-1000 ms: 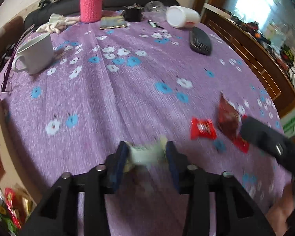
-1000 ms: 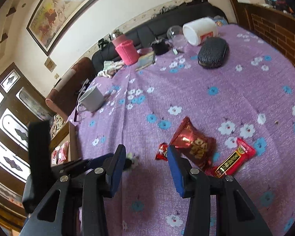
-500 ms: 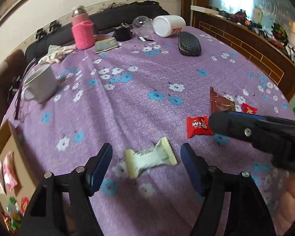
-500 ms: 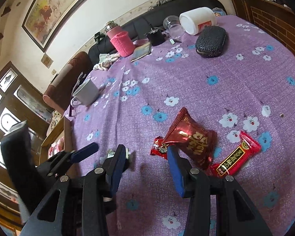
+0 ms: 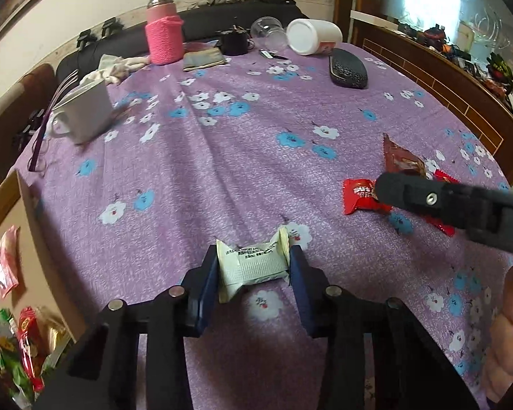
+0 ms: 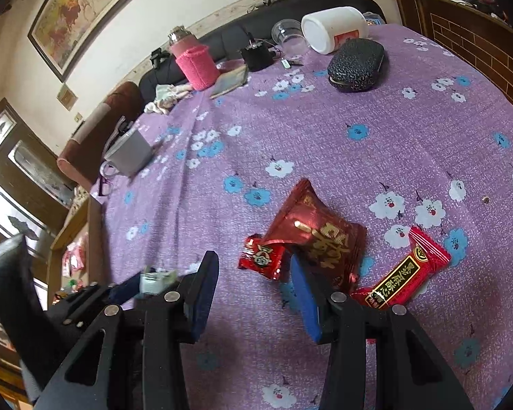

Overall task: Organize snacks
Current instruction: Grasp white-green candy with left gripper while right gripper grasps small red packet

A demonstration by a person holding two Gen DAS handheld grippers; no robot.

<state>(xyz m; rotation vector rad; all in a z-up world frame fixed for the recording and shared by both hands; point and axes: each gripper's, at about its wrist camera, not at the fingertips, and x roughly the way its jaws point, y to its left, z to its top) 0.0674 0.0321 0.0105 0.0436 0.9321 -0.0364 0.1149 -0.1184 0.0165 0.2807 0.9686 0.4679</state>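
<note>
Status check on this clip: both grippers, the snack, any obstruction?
Left gripper closing on the white snack packet. Right gripper open, empty, over the small red candy. Nothing in the way.

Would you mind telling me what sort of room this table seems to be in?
Most likely a living or dining room in a home. A purple flowered tablecloth covers the table, a dark sofa runs along the wall behind it, and a large framed painting hangs above. A mug and a pink flask add to the lived-in look.
</note>
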